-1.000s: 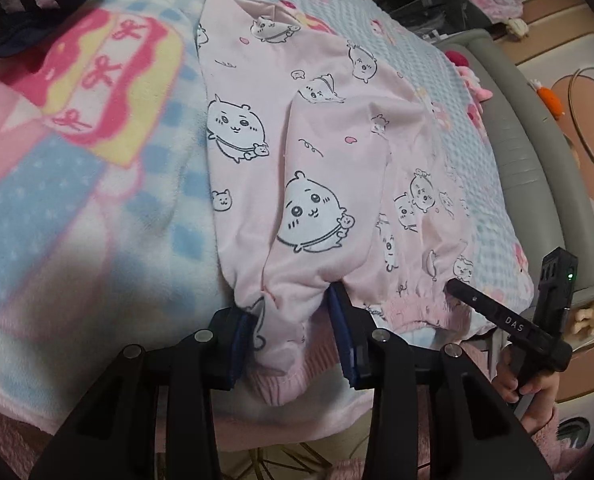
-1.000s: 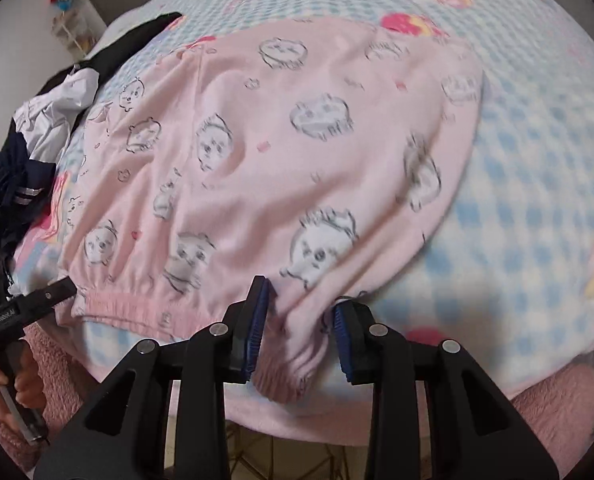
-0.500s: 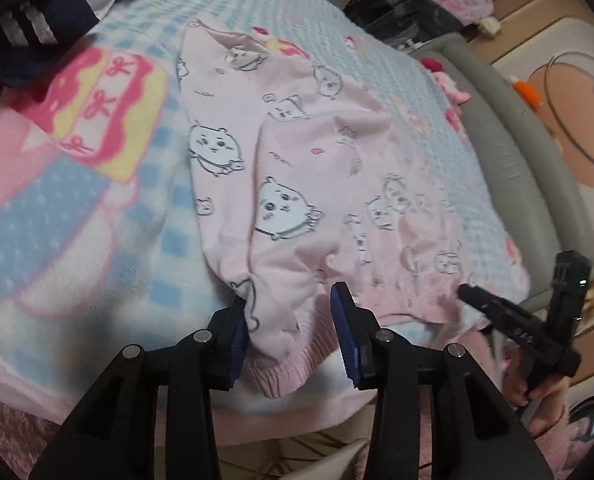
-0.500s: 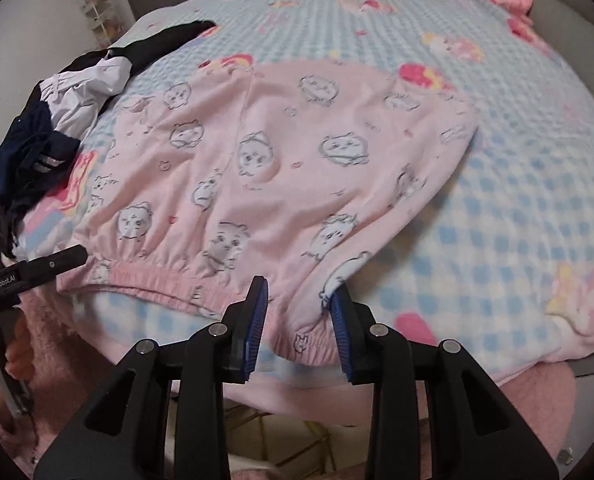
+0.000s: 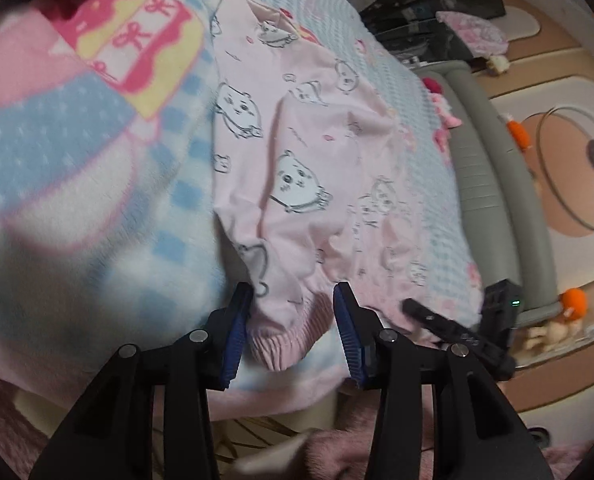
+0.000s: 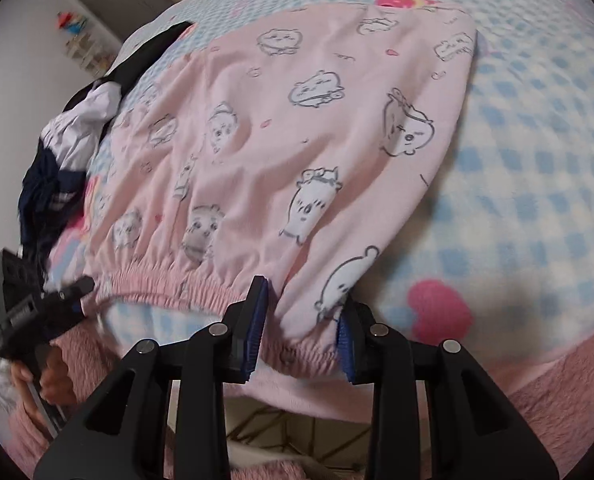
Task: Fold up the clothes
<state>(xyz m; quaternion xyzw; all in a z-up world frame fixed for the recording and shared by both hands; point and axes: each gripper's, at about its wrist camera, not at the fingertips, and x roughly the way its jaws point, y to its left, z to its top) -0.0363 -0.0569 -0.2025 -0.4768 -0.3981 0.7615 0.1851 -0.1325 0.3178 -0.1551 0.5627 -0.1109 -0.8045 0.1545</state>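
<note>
The pink pyjama bottoms [image 5: 297,168] lie spread on the bed, on a fleecy blue-checked blanket [image 5: 81,184], with the gathered waistband toward six o'clock at the mattress edge. The cloth is soft cotton knit, printed with outlined white cartoon animals, and the ribbed elastic band puckers into fine pleats [image 6: 169,276].

The left hand-held gripper [image 5: 293,320] stands spread, its two blue ribbed pads either side of a waistband corner without closing on it. The right hand-held gripper [image 6: 301,320] is likewise spread, one pad at each side of the opposite corner; fabric drapes over the inner face of its three-o'clock finger, so contact there is hard to judge.

One heap of navy and white clothing [image 6: 61,152] lies at nine o'clock in the right view, partly cut off by the lens rim. A hand [image 6: 49,376] grips the left tool's handle at eight o'clock, blurred. In the left view, a grey padded bed frame [image 5: 493,184] runs along three o'clock, and the floor objects beyond it are too smeared to name.
</note>
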